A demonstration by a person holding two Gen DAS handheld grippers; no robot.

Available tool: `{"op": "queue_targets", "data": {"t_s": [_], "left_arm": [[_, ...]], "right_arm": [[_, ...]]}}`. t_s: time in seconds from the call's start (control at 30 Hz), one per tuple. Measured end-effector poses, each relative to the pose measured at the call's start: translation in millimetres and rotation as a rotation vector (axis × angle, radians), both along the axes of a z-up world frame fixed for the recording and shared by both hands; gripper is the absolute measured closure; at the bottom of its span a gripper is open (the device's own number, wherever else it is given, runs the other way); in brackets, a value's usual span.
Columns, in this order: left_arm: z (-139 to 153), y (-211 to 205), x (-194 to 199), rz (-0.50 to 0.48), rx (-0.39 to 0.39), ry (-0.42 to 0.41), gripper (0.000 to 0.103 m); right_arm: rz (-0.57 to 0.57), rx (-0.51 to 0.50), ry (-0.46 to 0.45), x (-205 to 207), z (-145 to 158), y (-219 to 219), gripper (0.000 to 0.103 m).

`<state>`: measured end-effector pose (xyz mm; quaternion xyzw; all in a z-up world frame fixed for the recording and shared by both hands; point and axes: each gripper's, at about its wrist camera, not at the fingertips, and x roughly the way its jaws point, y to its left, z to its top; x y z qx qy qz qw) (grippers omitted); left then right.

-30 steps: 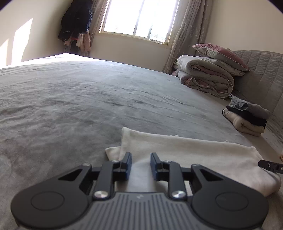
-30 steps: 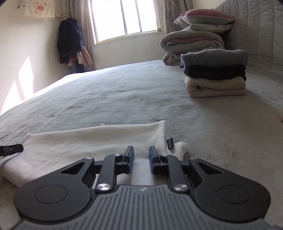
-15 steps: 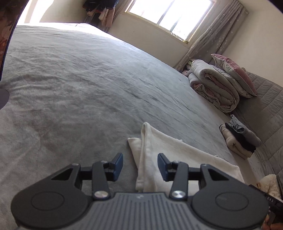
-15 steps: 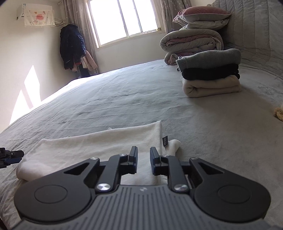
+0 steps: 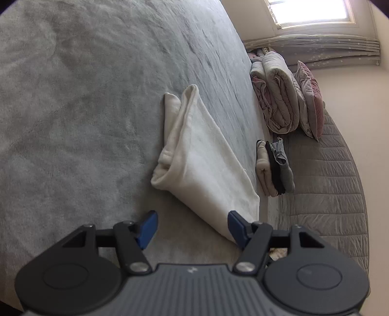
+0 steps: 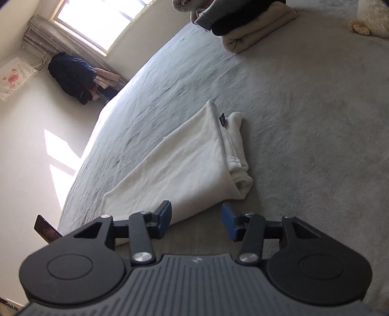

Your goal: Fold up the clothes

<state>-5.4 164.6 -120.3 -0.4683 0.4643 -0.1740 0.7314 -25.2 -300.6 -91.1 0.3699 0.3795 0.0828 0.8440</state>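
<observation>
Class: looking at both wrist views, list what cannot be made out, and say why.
- Tag on the white garment: right view, too small to read.
- Dark object: right view, largely behind the gripper body.
- Folded pile: right view, cut by the top edge.
- Garment's type: folded, both views.

No text is readable; the garment's dark tag (image 6: 222,119) is too small to make out.

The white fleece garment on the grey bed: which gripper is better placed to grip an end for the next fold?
Probably the right gripper. Its open jaws frame the near edge of the white fleece garment, whereas only the left gripper's one finger meets a corner. Both are open.
</observation>
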Motion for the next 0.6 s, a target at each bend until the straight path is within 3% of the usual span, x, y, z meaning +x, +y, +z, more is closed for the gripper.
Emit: {"op": "queue_targets", "data": {"t_s": [0.17, 0.33, 0.37, 0.47, 0.6], "left_arm": [[-7, -13, 5, 0.12, -0.01, -0.013, 0.04], [-6, -18, 4, 0.255, 0.022, -0.031, 0.052], [-5, -19, 4, 0.278, 0.04, -0.033, 0.059], [2, -23, 3, 0.31, 0.135, -0.071, 0.072], [25, -45, 4, 0.248, 0.401, -0.191, 0.075]], "right_arm": [[-0.085, 0.182, 0.053, 9, -30, -5, 0.052], [-0.215, 0.275, 0.028, 13, -40, -12, 0.053], [-0.231, 0.276, 0.023, 12, -40, -12, 0.055], [-0.262, 0.205, 0.0, 11, -35, -8, 0.066], [-0.228, -0.014, -0.063, 10, -19, 13, 0.066]]}}
